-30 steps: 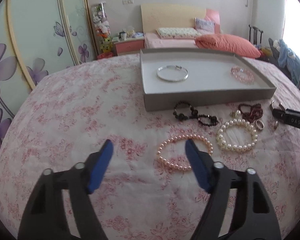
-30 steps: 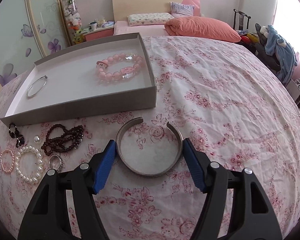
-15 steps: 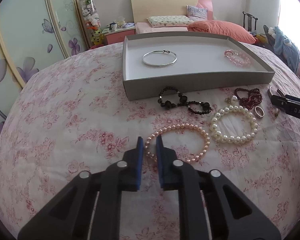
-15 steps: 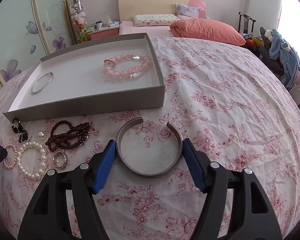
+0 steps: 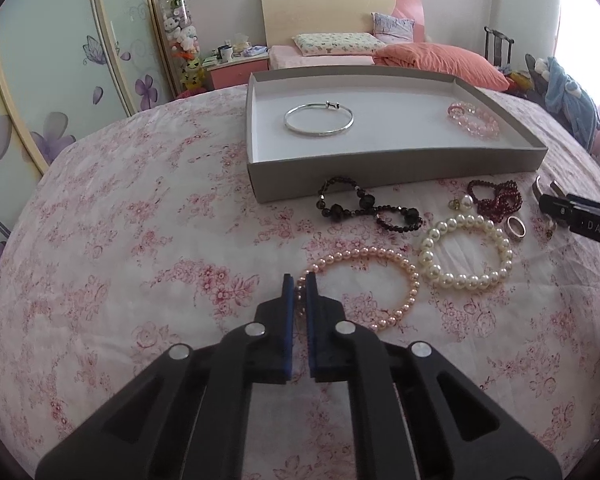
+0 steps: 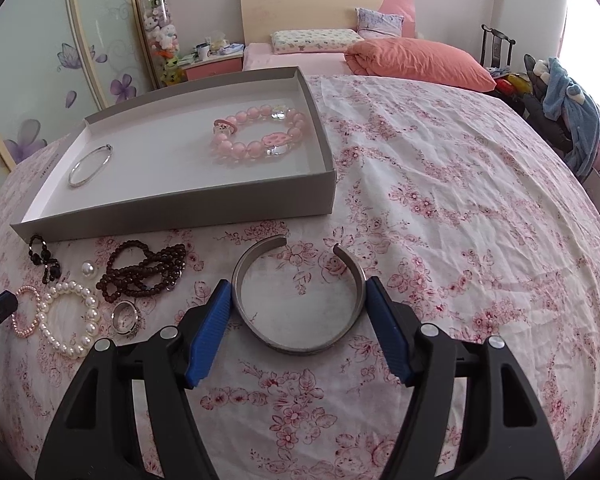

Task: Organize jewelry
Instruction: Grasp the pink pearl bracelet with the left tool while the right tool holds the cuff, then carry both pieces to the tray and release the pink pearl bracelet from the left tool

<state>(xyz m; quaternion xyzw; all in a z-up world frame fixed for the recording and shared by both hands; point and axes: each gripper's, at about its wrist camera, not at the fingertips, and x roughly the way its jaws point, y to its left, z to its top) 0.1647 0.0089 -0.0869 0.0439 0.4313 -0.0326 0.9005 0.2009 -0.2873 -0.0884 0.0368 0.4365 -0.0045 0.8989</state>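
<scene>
My left gripper [image 5: 299, 280] is shut on the near left edge of a pink pearl bracelet [image 5: 396, 264] that lies on the floral bedspread. My right gripper [image 6: 298, 288] is open, its blue pads on either side of a silver cuff bangle [image 6: 300, 340] that lies flat on the bed, open end away from me. A grey cardboard tray [image 5: 400, 168] holds a thin silver bangle [image 5: 318, 120] and a pink bead bracelet [image 6: 260, 132]. A white pearl bracelet [image 5: 466, 252], a black bead bracelet [image 5: 368, 208], a dark red bead strand [image 5: 496, 198] and a ring [image 5: 515, 227] lie in front of the tray.
A loose pearl earring [image 5: 462, 202] lies by the red beads. The bedspread [image 6: 460, 200] stretches wide to the right of the tray. Pillows and an orange duvet [image 6: 416, 62] lie at the headboard. Wardrobe doors stand to the left.
My left gripper moved in and shut on the pink pearl bracelet's edge. My right gripper stayed open around the silver cuff, with the pads a little closer to it.
</scene>
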